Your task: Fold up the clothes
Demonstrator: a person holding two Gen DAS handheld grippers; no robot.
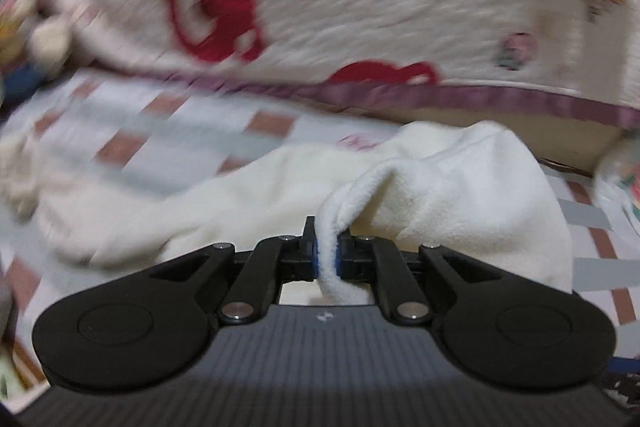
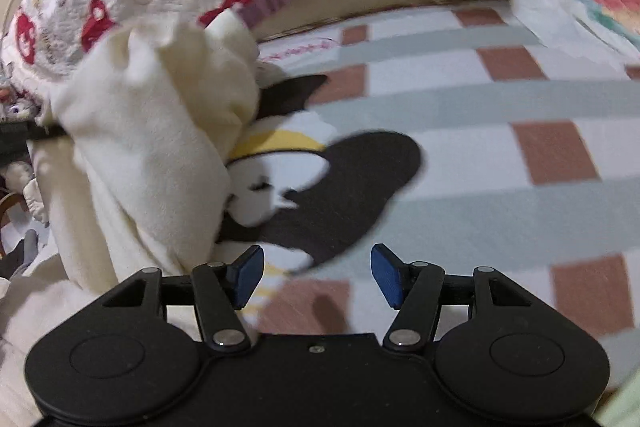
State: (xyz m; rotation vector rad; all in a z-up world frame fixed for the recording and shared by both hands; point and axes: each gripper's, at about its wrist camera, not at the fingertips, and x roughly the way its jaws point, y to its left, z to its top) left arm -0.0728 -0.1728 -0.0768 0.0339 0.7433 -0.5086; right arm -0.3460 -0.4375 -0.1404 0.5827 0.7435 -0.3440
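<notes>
between left gripper (image 1: 327, 251) pads, cream garment (image 1: 440, 195)

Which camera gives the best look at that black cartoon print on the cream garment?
The right wrist view: the black cartoon print lies in plain sight ahead of the open right claw. The left wrist view shows only plain cream garment, pinched in the left claw; no print.

The cream garment (image 1: 460, 195) pinched in my left gripper (image 1: 327, 253) is soft, matt fleece with a napped edge. My right gripper (image 2: 317, 277) is matt black plastic with blue rubbery pads (image 2: 386, 273) and shiny metal pins. Beyond the garment, the quilt (image 1: 360, 7) looks rough, stitched cotton.
</notes>
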